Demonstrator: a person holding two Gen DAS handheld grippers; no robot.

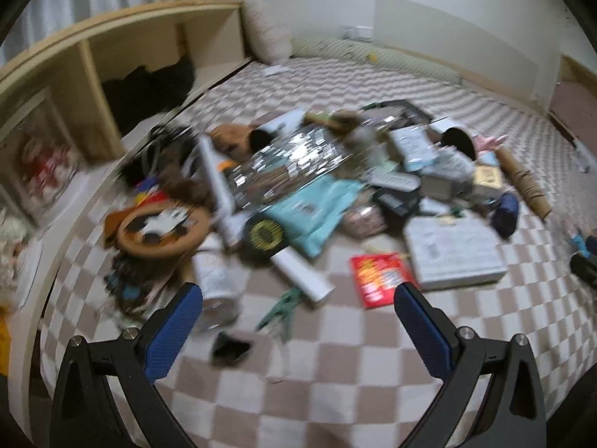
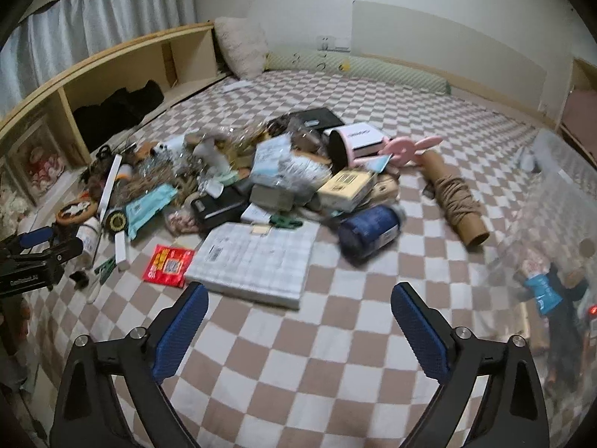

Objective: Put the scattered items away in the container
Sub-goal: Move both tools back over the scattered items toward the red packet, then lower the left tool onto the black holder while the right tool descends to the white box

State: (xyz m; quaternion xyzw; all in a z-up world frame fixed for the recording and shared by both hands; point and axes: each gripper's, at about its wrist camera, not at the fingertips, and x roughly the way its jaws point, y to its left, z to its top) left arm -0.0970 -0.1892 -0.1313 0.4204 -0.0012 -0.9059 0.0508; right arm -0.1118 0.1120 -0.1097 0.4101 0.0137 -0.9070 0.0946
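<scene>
Hovering wide-jawed and empty, two grippers — left gripper [image 1: 298, 298], right gripper [image 2: 299, 298] — face one clutter pile [image 2: 242, 179].

Scattered items [image 2: 261, 186] heaped on checkered bedspread [image 2: 298, 354]

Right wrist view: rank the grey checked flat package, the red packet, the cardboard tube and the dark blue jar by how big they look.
1. grey checked flat package, clearly largest, though it also lies nearest the camera.
2. cardboard tube and dark blue jar: too close to rank; the jar is blurred.
3. red packet, smallest.
</scene>
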